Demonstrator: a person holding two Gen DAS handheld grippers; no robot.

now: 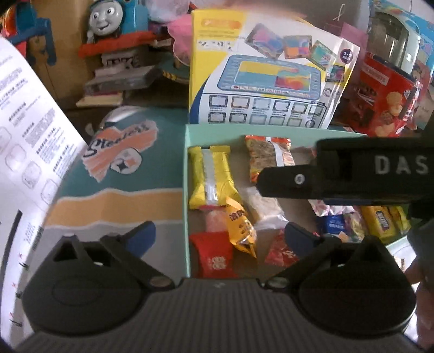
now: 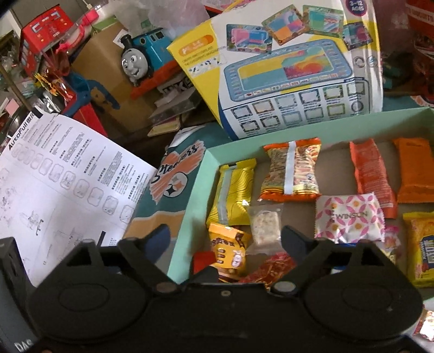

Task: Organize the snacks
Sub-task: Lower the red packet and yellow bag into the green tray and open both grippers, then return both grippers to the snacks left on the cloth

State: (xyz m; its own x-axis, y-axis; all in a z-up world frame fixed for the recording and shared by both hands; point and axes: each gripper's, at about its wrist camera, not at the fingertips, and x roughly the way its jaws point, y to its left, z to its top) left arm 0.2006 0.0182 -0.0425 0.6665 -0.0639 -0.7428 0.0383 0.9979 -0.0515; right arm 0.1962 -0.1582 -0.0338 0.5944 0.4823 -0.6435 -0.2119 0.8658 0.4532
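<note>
A mint-green open box point(image 1: 186, 190) point(image 2: 195, 187) holds several snack packets. Among them are a yellow bar point(image 1: 210, 176) point(image 2: 233, 190), an orange-brown peanut packet point(image 1: 268, 157) point(image 2: 291, 169), a small yellow pouch point(image 1: 241, 225) point(image 2: 227, 244), a clear packet point(image 2: 264, 224) and a pink-patterned packet point(image 2: 350, 217). My left gripper point(image 1: 221, 236) is open and empty, straddling the box's left wall. My right gripper point(image 2: 225, 239) is open and empty above the box's near-left corner. The right gripper's black body point(image 1: 347, 173) crosses the left wrist view.
A yellow toy tablet box point(image 1: 260, 73) point(image 2: 293, 68) leans behind the snack box. A white instruction sheet point(image 1: 29, 130) point(image 2: 67, 176) lies at left on a teal printed cloth point(image 1: 127, 152). A blue toy train point(image 1: 114, 19) point(image 2: 143, 57) and red boxes point(image 1: 385, 95) stand behind.
</note>
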